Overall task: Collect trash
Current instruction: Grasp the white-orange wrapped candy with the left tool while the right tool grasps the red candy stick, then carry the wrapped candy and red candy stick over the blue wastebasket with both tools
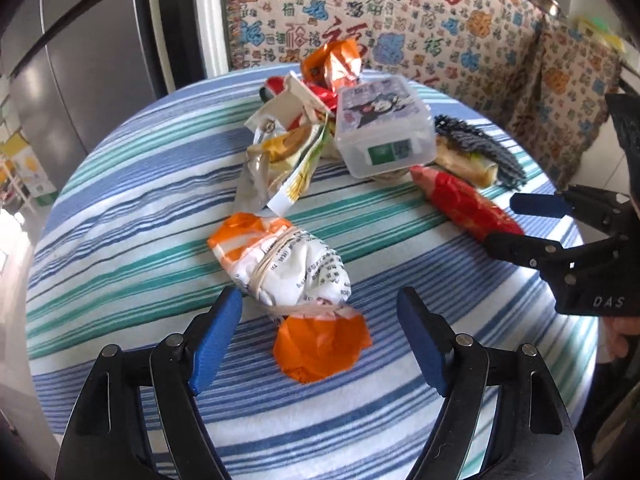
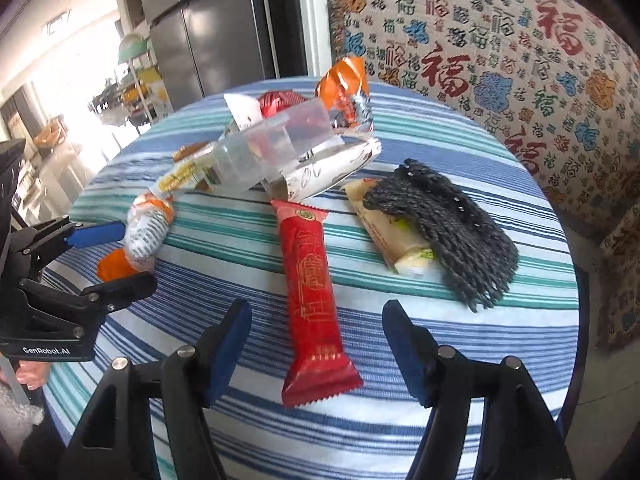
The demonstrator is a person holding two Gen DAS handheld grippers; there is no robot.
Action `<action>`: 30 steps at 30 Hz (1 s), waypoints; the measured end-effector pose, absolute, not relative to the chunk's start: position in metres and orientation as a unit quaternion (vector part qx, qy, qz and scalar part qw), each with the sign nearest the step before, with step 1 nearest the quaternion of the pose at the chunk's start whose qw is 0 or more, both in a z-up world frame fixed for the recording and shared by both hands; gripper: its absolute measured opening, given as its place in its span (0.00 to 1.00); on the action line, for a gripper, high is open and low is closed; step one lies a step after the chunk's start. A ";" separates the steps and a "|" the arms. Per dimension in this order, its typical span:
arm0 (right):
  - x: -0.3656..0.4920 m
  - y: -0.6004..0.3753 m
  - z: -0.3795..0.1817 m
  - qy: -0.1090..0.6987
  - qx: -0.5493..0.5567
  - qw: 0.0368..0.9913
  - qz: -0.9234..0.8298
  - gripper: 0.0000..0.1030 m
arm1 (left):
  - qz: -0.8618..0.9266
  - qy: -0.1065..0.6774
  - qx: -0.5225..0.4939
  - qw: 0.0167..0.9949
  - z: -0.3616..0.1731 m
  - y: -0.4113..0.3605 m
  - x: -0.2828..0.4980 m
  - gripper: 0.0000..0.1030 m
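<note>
**Two open grippers, two wrappers to pick up**

We hold our left gripper (image 1: pixel 320 336) low over the round table (image 1: pixel 120 240) with the striped cloth. Its jaws are spread wide and hold nothing. Right between them lies the orange and white wrapper (image 1: pixel 292 268). It is a soft, puffy bag, twisted up and tied with rubber bands. We think it is very light and will squash when we squeeze it. The middle, where the bands go round, looks like the best place to grab, because the orange tail is thin and floppy.

Our right gripper (image 2: pixel 316 344) is open too, with nothing in it. The long red wrapper (image 2: pixel 312 292) lies straight between its blue pads (image 2: pixel 230 348). It looks shiny and smooth, so we think it may slip. It has flat, zigzag ends and a fuller middle. We would pinch it across the middle.

Further back there is a pile of trash. A clear plastic box (image 1: pixel 380 128) with a cartoon lid leans on crinkly bags. It looks hard and stiff. An orange foil bag (image 1: pixel 332 64) stands up behind it. A dark knitted cloth (image 2: pixel 452 232) lies on top of a pale snack packet (image 2: pixel 384 236). The cloth looks soft and woolly, with loose strings at the edge.

We cannot see a bin in either view.
</note>
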State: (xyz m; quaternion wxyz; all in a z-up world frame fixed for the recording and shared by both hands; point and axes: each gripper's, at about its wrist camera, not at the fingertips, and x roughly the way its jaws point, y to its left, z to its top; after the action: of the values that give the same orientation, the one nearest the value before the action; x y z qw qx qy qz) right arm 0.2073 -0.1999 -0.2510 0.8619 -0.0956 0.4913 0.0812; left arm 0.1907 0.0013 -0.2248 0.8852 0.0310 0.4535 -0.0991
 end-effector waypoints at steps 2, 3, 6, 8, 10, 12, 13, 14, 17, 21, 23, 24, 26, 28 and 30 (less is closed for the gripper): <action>0.211 -0.199 -0.256 0.499 -0.102 0.856 0.082 0.67 | -0.093 0.460 0.029 0.883 -0.230 0.001 0.196 0.79; 0.212 -0.198 -0.259 0.503 -0.107 0.854 0.084 0.67 | -0.090 0.463 0.028 0.881 -0.233 0.001 0.198 0.79; 0.217 -0.198 -0.266 0.516 -0.111 0.845 0.080 0.68 | -0.081 0.468 0.031 0.879 -0.237 0.001 0.204 0.84; 0.220 -0.197 -0.267 0.516 -0.113 0.845 0.082 0.69 | -0.075 0.468 0.039 0.880 -0.238 0.000 0.206 0.86; 0.225 -0.192 -0.265 0.520 -0.111 0.843 0.088 0.53 | -0.075 0.464 0.042 0.882 -0.237 -0.002 0.206 0.82; 0.228 -0.188 -0.263 0.523 -0.103 0.839 0.105 0.18 | -0.083 0.456 0.042 0.885 -0.232 0.001 0.203 0.58; 0.227 -0.188 -0.261 0.526 -0.096 0.838 0.109 0.18 | -0.091 0.457 0.038 0.884 -0.231 0.003 0.201 0.57; 0.226 -0.188 -0.259 0.525 -0.085 0.839 0.113 0.18 | -0.098 0.456 0.032 0.884 -0.230 0.006 0.200 0.56; 0.215 -0.191 -0.252 0.524 -0.061 0.842 0.117 0.17 | -0.110 0.447 0.035 0.887 -0.224 0.013 0.190 0.55; 0.188 -0.199 -0.232 0.517 -0.028 0.847 0.125 0.16 | -0.148 0.428 0.031 0.891 -0.205 0.018 0.167 0.55; 0.173 -0.205 -0.220 0.507 -0.017 0.853 0.123 0.15 | -0.162 0.417 0.031 0.894 -0.195 0.015 0.157 0.55; 0.170 -0.208 -0.215 0.503 -0.014 0.856 0.121 0.15 | -0.168 0.413 0.029 0.895 -0.191 0.011 0.154 0.55; 0.159 -0.219 -0.203 0.491 -0.006 0.864 0.110 0.15 | -0.186 0.408 0.019 0.894 -0.183 0.001 0.149 0.55; 0.146 -0.236 -0.188 0.476 0.002 0.875 0.091 0.15 | -0.208 0.402 0.019 0.891 -0.174 -0.017 0.145 0.55; 0.131 -0.262 -0.172 0.462 0.009 0.885 0.060 0.15 | -0.230 0.396 0.020 0.889 -0.167 -0.039 0.141 0.55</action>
State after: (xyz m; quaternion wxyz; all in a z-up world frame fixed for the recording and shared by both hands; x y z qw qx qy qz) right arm 0.1314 -0.2616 -0.1719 0.8849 0.0088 0.4617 0.0600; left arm 0.1405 -0.0393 -0.1668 0.8886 0.0204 0.3963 -0.2302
